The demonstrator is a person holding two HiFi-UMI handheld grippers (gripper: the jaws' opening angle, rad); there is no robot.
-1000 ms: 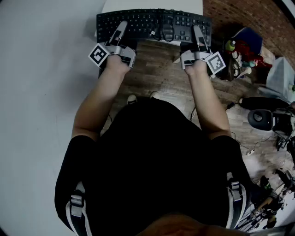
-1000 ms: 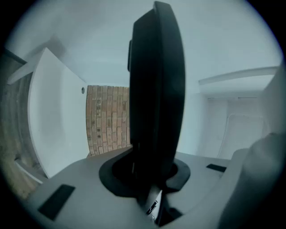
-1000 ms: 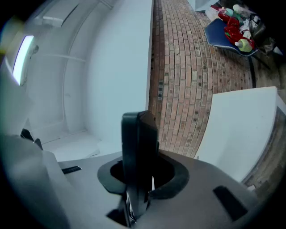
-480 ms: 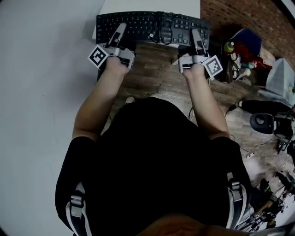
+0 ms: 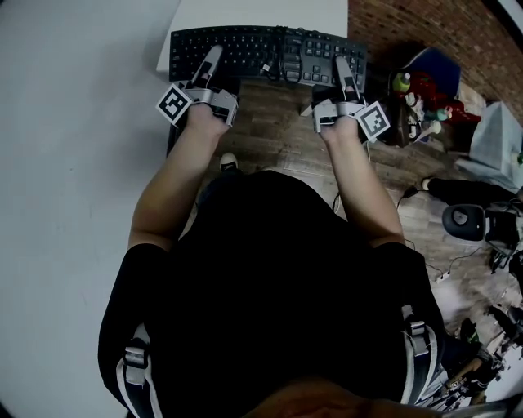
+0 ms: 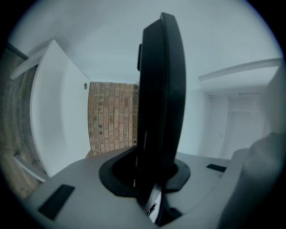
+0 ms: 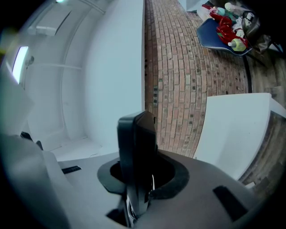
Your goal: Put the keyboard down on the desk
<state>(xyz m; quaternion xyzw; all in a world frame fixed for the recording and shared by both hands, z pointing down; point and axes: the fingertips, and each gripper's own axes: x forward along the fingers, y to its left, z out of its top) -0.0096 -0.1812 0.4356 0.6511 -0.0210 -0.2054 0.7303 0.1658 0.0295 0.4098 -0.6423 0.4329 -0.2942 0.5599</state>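
Observation:
A black keyboard (image 5: 265, 51) lies level across the near edge of the white desk (image 5: 261, 11) at the top of the head view, its cable bundled on its middle. My left gripper (image 5: 212, 57) is shut on the keyboard's left part and my right gripper (image 5: 343, 68) on its right part. In the left gripper view the keyboard (image 6: 161, 89) stands as a dark slab pinched between the jaws. The right gripper view shows the keyboard (image 7: 136, 147) clamped the same way. Whether the keyboard rests on the desk I cannot tell.
Wooden floor (image 5: 278, 135) lies under my arms. A brick wall (image 5: 441, 28) runs right of the desk, with a blue seat holding toys (image 5: 425, 86) below it. Cables and dark equipment (image 5: 474, 216) crowd the floor at the right. A pale wall (image 5: 73, 163) fills the left.
Both grippers keep their hold on the keyboard and stay in place. Only the head view has shifted a little, so the keyboard sits slightly lower in the picture.

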